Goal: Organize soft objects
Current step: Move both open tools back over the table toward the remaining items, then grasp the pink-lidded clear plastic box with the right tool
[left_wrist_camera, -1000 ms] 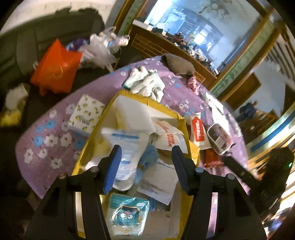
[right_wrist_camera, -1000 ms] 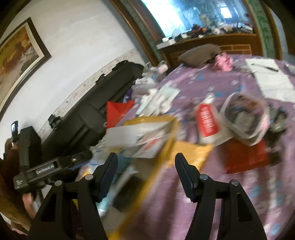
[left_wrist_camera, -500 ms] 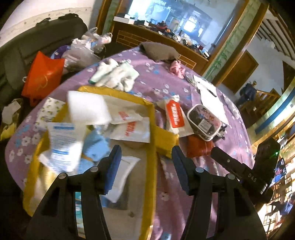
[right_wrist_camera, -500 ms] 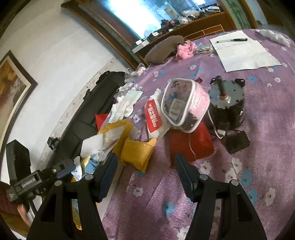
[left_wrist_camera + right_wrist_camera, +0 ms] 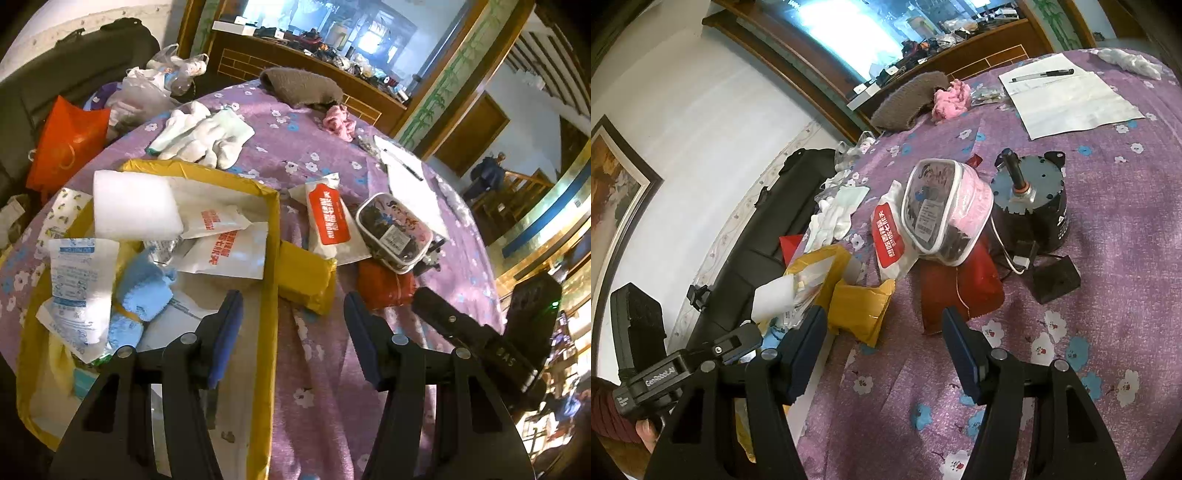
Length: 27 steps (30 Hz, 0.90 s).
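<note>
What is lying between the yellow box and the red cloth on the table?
A yellow padded packet lies there, against the yellow box wall, left of the red cloth. Both wrist views show it.

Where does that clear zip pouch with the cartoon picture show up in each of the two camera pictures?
Left wrist view: the clear pouch sits right of centre, past the yellow box.
Right wrist view: the pouch is near the middle, just left of the dark motor.
Shared landmark: the red-labelled wipes pack lies right beside it in both.
</note>
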### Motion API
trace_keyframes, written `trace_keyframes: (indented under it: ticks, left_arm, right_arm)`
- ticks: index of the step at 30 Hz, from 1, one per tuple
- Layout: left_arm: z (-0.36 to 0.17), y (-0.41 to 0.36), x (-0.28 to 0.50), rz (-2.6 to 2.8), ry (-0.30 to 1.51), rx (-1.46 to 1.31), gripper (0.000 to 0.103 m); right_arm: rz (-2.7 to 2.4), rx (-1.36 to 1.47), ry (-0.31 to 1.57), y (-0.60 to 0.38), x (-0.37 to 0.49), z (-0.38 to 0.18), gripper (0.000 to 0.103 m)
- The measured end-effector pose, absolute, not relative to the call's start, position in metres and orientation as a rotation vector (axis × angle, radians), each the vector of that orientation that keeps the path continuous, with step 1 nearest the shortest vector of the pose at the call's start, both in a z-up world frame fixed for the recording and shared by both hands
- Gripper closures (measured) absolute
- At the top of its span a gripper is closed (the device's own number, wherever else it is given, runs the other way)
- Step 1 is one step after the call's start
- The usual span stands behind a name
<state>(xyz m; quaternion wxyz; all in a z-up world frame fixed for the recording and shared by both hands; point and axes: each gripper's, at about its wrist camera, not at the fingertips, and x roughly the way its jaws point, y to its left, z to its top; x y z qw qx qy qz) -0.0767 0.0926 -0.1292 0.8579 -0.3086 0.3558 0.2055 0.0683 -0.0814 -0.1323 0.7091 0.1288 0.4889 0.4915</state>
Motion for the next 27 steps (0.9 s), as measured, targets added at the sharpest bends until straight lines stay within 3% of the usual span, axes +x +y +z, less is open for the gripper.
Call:
trace_keyframes:
  ticks: [4,6,14,24,27]
  left_arm:
    - [-0.127,0.094,-0.081,0.378,0.713,-0.714,0.046]
    - [-0.129,0.095,-0.081,0.349,0.701,-0.751,0.040]
    - [-0.132,0.092,-0.064,0.329,0.743,-0.738,0.040]
    - [-0.138,0.105,-0.033,0.311,0.780,-0.744,0.040]
    - [-0.139,0.107,-0.039,0.306,0.767,-0.768,0.040]
  right_arm:
    - [1.079,0.280,1.109,-0.080,0.070,-0.136,0.039]
    - [1.073,0.284,1.117,-0.083,0.071,-0.135,0.038]
    - [1.076,0.326,1.181,-0.089,0.078,-0.141,0.038]
    - [0.881,0.093,1.050,-0.065,0.120,-0.103,0.037]
    - [0.865,0.147,1.150,-0.063,0.131,-0.123,0.037]
